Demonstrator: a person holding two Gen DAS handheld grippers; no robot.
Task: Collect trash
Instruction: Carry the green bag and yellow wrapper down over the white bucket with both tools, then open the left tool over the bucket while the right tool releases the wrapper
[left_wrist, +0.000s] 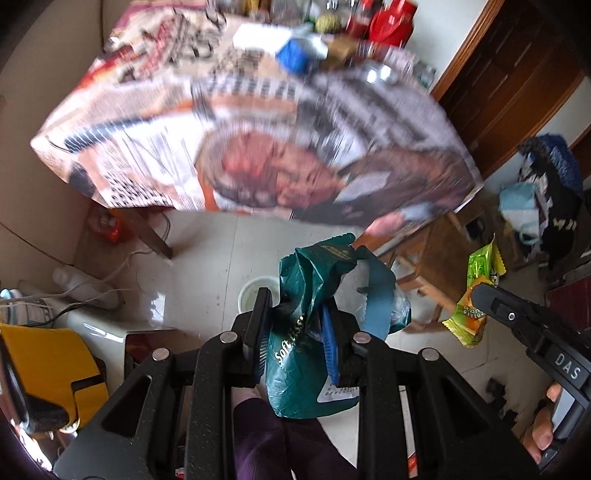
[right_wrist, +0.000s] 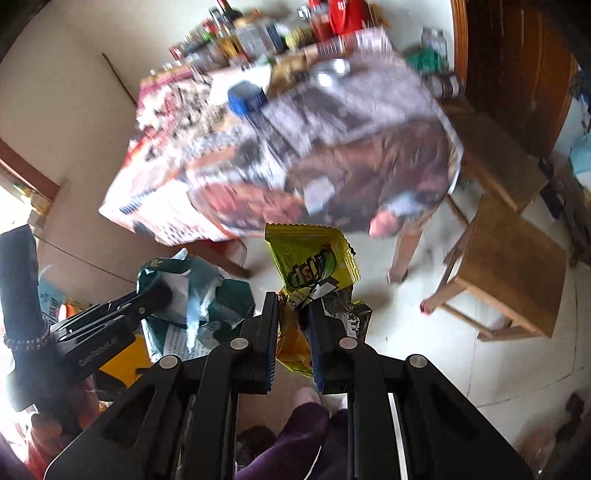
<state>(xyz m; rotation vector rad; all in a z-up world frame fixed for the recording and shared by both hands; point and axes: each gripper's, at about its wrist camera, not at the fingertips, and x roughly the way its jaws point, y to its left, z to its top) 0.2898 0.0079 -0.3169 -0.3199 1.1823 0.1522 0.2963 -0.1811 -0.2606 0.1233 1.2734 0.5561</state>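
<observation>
Above the pale tiled floor (left_wrist: 207, 251), both grippers point steeply down in front of a table (right_wrist: 406, 236) draped in a printed cloth (left_wrist: 258, 147). Left gripper (left_wrist: 295, 332) is narrowed onto a crumpled dark green tissue wrapper (left_wrist: 306, 369), pads pressing it; a teal strip (left_wrist: 380, 295) hangs off its top. Right gripper (right_wrist: 293, 332) is pinched tight on a yellow-green snack wrapper (right_wrist: 310, 266), which sticks up past the fingertips. Small white bin (left_wrist: 255, 291) sits on the floor just beyond the left fingertips, partly hidden. Wooden stool (right_wrist: 513, 266) stands right of the table. Purple trouser leg (right_wrist: 295, 443) shows below. Tabletop clutter too blurred to name.
</observation>
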